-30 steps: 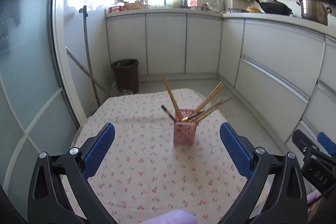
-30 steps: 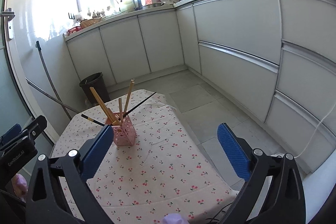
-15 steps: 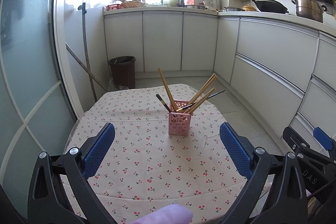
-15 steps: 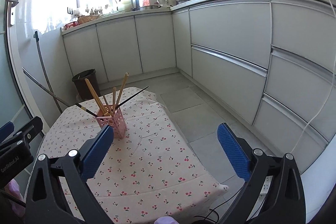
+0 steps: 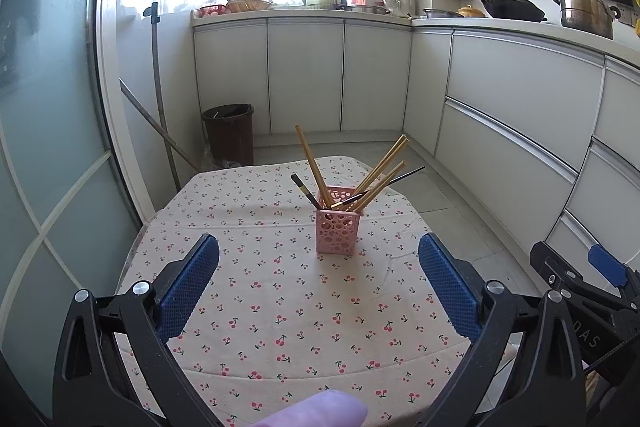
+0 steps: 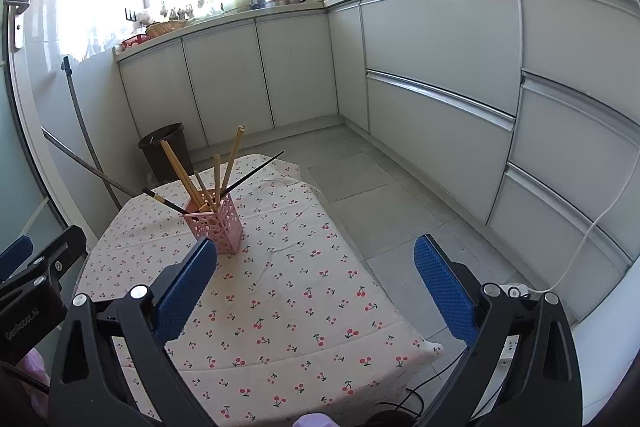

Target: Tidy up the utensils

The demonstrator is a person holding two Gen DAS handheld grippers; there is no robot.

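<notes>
A small desk (image 5: 280,327) draped in cream cloth printed with red cherries is seen in a kitchen lined with pale grey cabinets (image 5: 304,75). A pink perforated square holder (image 5: 338,231) stands upright on the desk's far half. Wooden chopsticks (image 5: 310,159) and dark ones (image 5: 400,177) are splayed out of it. Beyond the holder a brown bin (image 5: 230,139) sits on the floor. The left tongs (image 5: 318,279) and right tongs (image 6: 316,277) are held wide apart, gripping nothing, short of the holder.

Both grippers have moved back from the pink holder (image 5: 337,231), so it looks smaller and more of the cherry tabletop (image 5: 280,307) shows.
</notes>
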